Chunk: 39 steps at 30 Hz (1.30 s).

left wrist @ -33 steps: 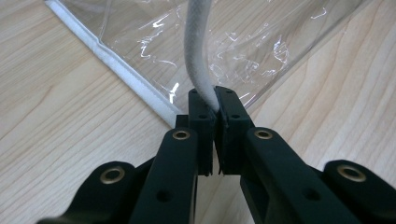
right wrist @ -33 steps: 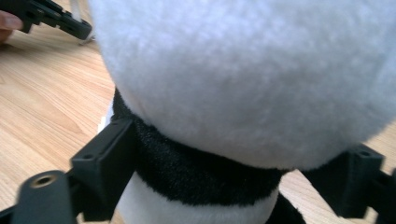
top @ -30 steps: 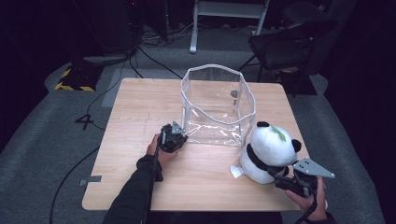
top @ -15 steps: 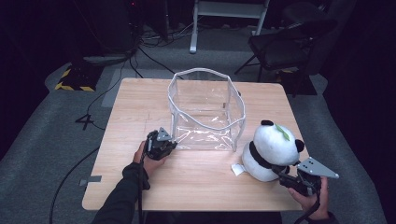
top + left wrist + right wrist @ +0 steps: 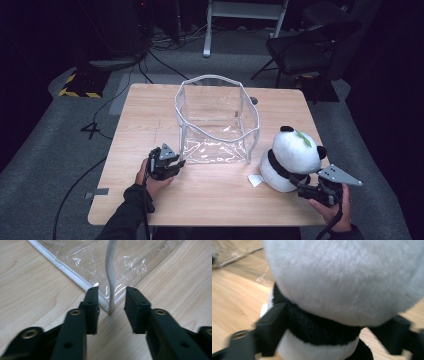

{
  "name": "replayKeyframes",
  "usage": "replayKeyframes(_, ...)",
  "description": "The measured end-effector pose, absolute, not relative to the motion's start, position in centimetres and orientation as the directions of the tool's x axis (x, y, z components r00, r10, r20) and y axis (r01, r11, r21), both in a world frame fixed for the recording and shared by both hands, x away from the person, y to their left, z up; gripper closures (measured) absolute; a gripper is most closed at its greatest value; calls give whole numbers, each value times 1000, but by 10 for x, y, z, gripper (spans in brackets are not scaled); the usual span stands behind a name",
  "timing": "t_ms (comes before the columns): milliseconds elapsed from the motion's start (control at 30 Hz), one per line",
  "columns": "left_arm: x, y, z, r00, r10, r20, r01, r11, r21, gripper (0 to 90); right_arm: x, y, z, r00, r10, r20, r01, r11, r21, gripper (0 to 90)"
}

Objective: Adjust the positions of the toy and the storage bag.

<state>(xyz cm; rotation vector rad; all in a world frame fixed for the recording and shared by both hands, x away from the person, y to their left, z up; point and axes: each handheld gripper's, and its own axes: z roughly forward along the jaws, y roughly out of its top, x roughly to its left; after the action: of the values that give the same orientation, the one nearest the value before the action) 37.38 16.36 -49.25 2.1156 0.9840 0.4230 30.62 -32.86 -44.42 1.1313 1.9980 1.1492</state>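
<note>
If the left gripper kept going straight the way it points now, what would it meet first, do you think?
Most likely the near corner of the clear plastic bag: its white corner seam stands between the open left gripper jaws, just ahead.

A clear bag stands at the middle of the table, nearer the far edge. A plush panda sits to its right, by the right edge. A small tag lies on the table at the panda's left, toward the near edge.
</note>
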Motion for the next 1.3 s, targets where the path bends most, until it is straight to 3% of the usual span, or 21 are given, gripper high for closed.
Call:
replayKeyframes(67, 368, 165, -493, 631, 776, -7, 529, -424, 735, 477, 308, -327, -445, -488, 871, -59, 390, 278, 878, 141)
replayKeyframes(133, 361, 167, -495, 630, 776, 12, 535, -445, 718, 418, 310, -326, -446, -485, 873, -58, 392, 276, 878, 137)
replayKeyframes(167, 358, 168, -496, 628, 778, 16, 538, -449, 714, 328, 312, -325, -446, -488, 872, -43, 390, 262, 883, 151)
replayKeyframes(400, 339, 176, -503, 652, 758, -10, 559, -473, 681, 208, 317, -327, -453, -487, 873, -28, 386, 245, 889, 146)
replayKeyframes(500, 332, 178, -504, 654, 757, 1, 561, -486, 670, 187, 314, -330, -448, -490, 872, -6, 397, 229, 889, 181)
replayKeyframes(667, 323, 181, -505, 659, 752, 21, 547, -498, 673, 180, 312, -335, -436, -487, 872, 40, 366, 162, 916, 163)
replayKeyframes(1133, 323, 188, -509, 657, 753, -22, 555, -464, 690, 157, 307, -341, -400, -484, 875, -15, 266, 163, 950, 150)
replayKeyframes(1300, 323, 188, -509, 659, 752, -18, 554, -469, 688, 150, 320, -333, -394, -497, 868, -16, 287, 181, 941, 82)
